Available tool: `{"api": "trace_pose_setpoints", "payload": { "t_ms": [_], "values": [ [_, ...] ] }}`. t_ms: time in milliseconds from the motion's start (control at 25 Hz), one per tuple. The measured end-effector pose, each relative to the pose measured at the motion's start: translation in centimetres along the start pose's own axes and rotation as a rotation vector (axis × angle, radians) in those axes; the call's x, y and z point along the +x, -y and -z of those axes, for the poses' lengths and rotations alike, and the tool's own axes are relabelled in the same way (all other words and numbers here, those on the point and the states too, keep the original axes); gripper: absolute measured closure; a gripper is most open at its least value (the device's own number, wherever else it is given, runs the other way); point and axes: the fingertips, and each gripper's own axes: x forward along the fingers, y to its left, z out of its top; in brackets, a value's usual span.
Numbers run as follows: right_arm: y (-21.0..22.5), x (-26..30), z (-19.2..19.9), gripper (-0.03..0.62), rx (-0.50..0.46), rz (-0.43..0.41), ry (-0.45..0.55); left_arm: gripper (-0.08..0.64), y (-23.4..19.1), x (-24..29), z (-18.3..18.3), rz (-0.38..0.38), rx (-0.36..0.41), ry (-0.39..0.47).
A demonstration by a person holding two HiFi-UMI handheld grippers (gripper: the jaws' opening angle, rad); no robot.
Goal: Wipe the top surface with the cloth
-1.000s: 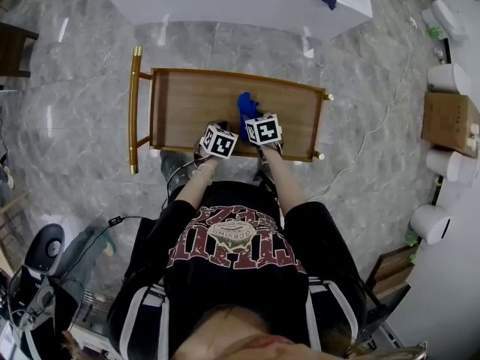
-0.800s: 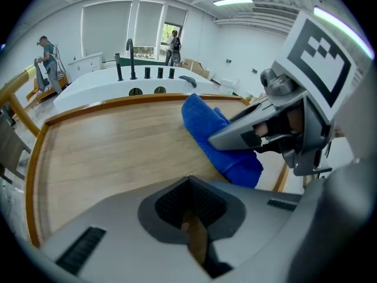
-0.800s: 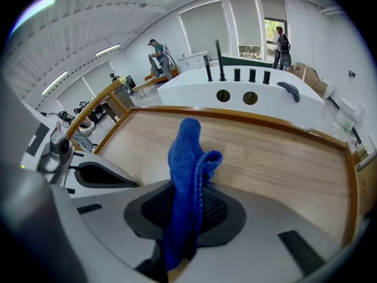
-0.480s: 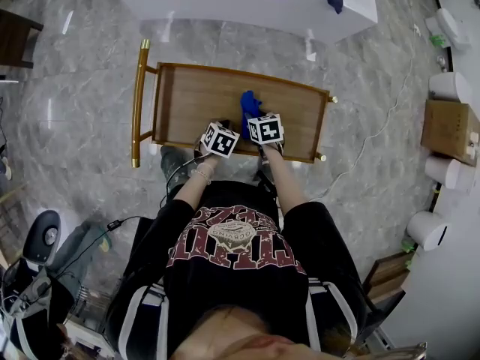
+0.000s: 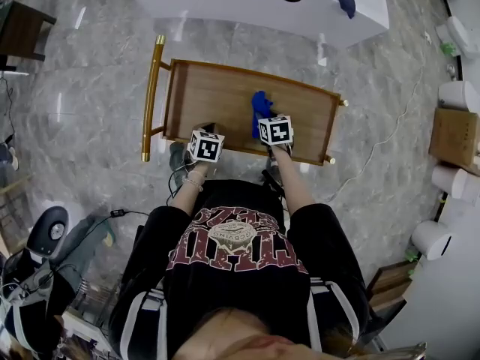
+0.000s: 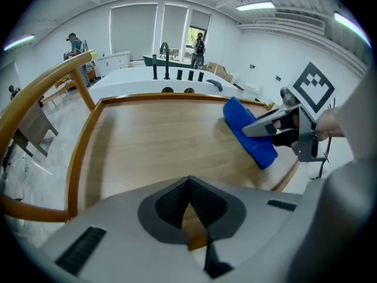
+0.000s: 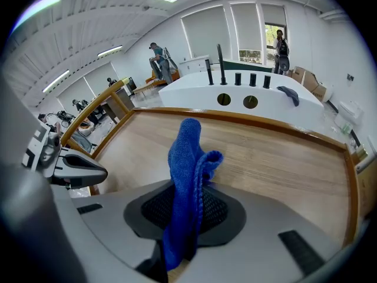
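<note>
Head view: blue cloth (image 5: pixel 260 106) over wooden top (image 5: pixel 214 100), right of centre. Right gripper (image 7: pixel 186 214) clamped on cloth, free end sticking forward, ready for wiping stroke. Left gripper (image 6: pixel 188 184) pinched together, empty, at near edge, probably keeping clear. Cloth-to-wood contact unclear.

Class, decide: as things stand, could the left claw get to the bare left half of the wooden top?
Probably yes: the left claw sits at the near edge, with bare wooden top ahead; the cloth is to its right.
</note>
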Motion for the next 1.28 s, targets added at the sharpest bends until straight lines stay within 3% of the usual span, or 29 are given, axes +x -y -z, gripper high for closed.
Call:
{"api": "trace_pose_setpoints", "payload": {
  "t_ms": [160, 640, 1280],
  "values": [
    [-0.3, 0.2, -0.3, 0.504, -0.006, 0.002, 0.001, 0.512, -0.6, 0.0, 0.7, 0.004, -0.060, -0.005],
    [-3.9, 1.7, -0.8, 0.503, -0.039, -0.035, 0.003, 0.512, -1.5, -0.5, 2.1, 0.005, -0.112, 0.009],
    [-8.3, 3.9, -2.5, 0.503, -0.108, -0.080, -0.005, 0.512, -2.9, -1.4, 4.0, -0.047, -0.074, -0.026]
  ]
}}
